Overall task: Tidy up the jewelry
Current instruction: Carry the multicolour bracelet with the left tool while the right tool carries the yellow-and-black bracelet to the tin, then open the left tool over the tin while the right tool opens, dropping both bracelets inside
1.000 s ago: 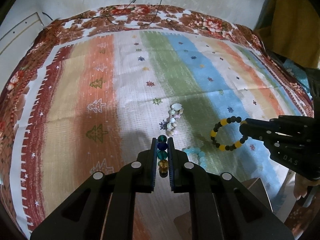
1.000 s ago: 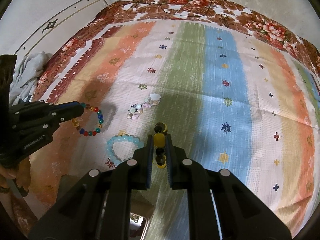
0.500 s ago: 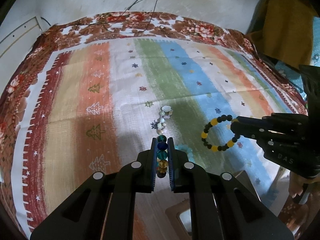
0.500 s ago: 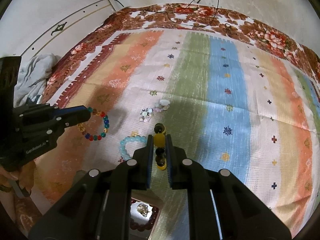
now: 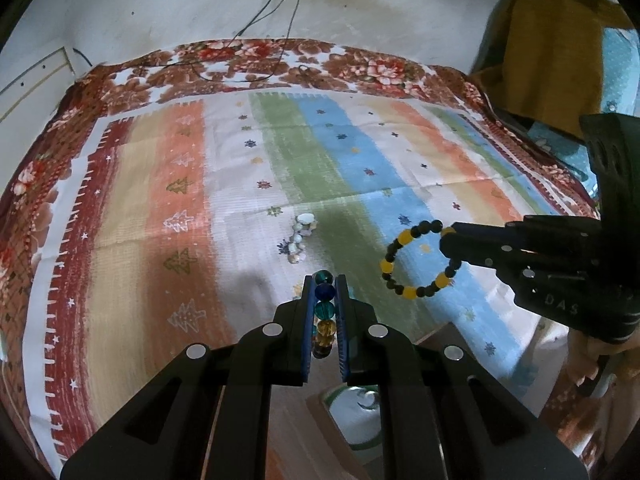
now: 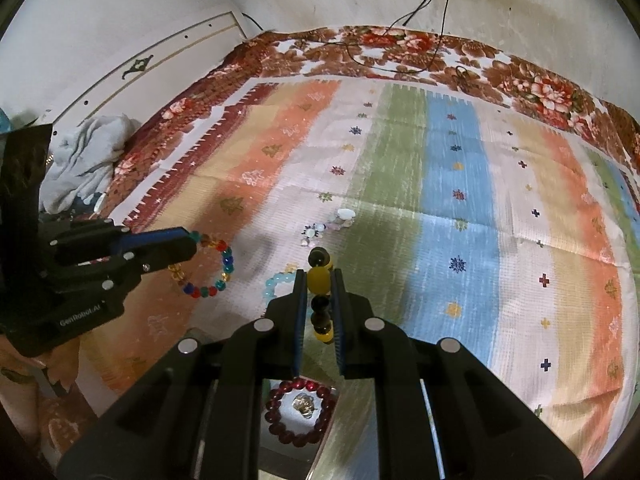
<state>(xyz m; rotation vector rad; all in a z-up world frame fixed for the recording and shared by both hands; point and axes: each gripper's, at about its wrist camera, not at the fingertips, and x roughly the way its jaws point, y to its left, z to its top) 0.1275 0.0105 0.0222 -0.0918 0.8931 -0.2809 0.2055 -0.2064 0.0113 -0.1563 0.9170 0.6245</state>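
My left gripper [image 5: 324,280] is shut on a multicoloured glass-bead bracelet [image 5: 323,308], which also shows in the right wrist view [image 6: 216,268] hanging in the air. My right gripper [image 6: 319,270] is shut on a black and yellow bead bracelet [image 6: 320,280], which hangs as a ring in the left wrist view [image 5: 416,260]. A shell bracelet [image 5: 300,236] and a pale blue bead bracelet [image 6: 276,282] lie on the striped cloth. An open box [image 6: 298,412] under the right gripper holds a dark red bead bracelet [image 6: 280,420].
The striped cloth [image 5: 200,200] with a floral border covers the bed. A compartment with a green ring [image 5: 352,412] lies below the left gripper. Cables [image 5: 260,32] run down the far wall. Grey clothes [image 6: 84,160] lie at the left, a yellow cloth [image 5: 552,40] at the right.
Both grippers have lifted and drawn back toward the near edge with their bracelets. The box with the red bracelet has come into view under the right gripper.
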